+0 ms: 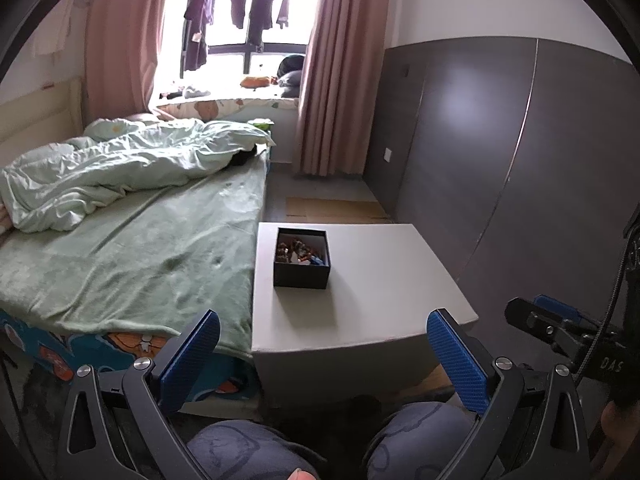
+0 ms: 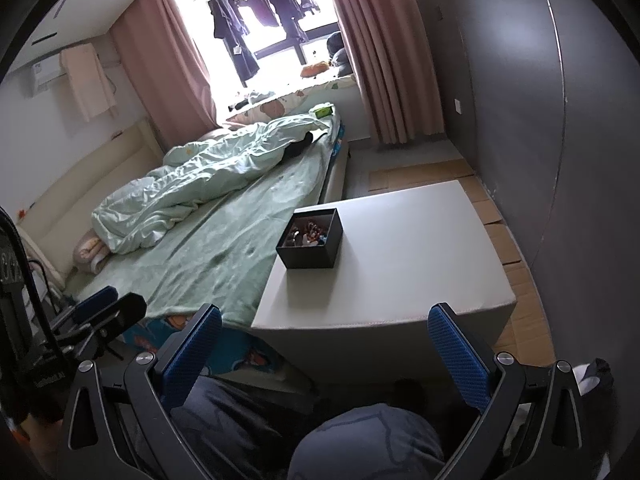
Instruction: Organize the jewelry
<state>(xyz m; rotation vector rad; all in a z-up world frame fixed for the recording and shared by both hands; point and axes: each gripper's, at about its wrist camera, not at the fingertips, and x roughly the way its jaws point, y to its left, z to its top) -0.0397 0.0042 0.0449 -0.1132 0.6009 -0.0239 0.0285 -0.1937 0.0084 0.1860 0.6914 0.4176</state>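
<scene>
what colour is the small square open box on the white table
Black; the small square open box on the white table shows best in the right wrist view.

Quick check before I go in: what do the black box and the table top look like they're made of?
Box: probably stiff matte cardboard, judging by thin straight walls, sharp corners and no shine. Table: smooth pale top, likely laminate or painted board; it shows only a soft sheen and no grain.

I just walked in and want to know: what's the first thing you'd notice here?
Probably the small black box full of colourful jewelry, alone on the white table beside the bed. Next, the rumpled pale green duvet on the bed, and dark clothes hanging in the bright window. Up close, both grippers' blue fingers are spread open, holding nothing.
</scene>
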